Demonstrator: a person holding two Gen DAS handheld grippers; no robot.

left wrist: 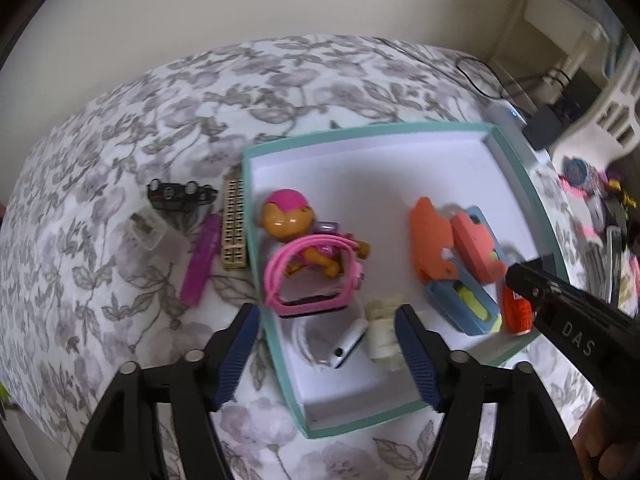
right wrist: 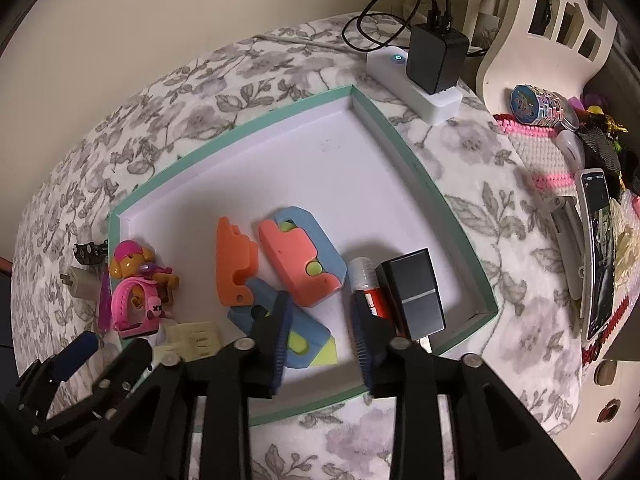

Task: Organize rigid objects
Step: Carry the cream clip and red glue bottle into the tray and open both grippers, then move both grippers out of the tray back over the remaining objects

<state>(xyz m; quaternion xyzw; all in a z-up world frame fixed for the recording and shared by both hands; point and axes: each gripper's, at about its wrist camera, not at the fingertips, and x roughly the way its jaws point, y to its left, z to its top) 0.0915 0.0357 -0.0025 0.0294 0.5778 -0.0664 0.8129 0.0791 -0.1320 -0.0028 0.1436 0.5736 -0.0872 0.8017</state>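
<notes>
Several toys lie in the teal tray (right wrist: 400, 128) on the flowered cloth (left wrist: 120, 120): figurine (right wrist: 132, 264) at 9 o'clock, glue stick (right wrist: 370, 284) at 4 o'clock. Left tongs (left wrist: 324, 334) and right tongs (right wrist: 320, 320) hover above, both released.

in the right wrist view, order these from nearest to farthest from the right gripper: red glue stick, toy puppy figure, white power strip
1. red glue stick: in the tray, just ahead of the right gripper, toward its right finger.
2. toy puppy figure: far left, at the tray's left edge.
3. white power strip: beyond the tray's far corner, on the floral cover.
</notes>
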